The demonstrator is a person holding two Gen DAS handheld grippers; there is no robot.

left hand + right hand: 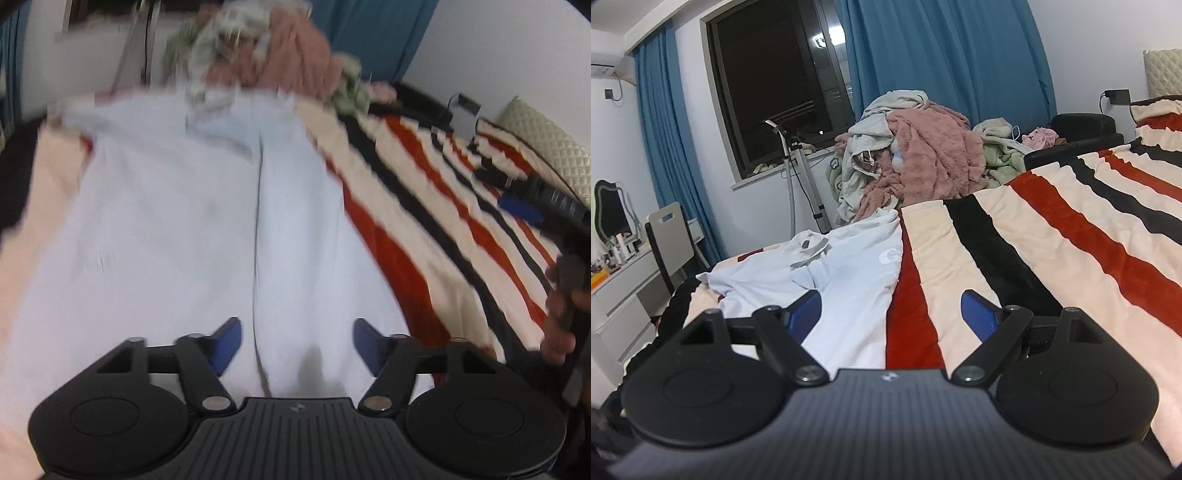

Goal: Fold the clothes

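Note:
A pale blue-white garment (192, 229) lies spread on the striped blanket (436, 206), a long seam running down its middle. My left gripper (297, 341) hovers open just above its near end, blue fingers apart with nothing between them; this view is blurred. In the right wrist view the same garment (834, 280) lies at left on the blanket (1071, 236), its collar and a small white logo showing. My right gripper (891, 314) is open over the garment's right edge and a red stripe. The other gripper (528, 206) and a hand (561, 317) appear at far right.
A heap of clothes with a pink fuzzy piece (934, 162) is piled beyond the bed under a dark window with blue curtains (942, 55). A chair (670, 240) and a dresser (617, 291) stand at left. A quilted headboard (546, 147) is at right.

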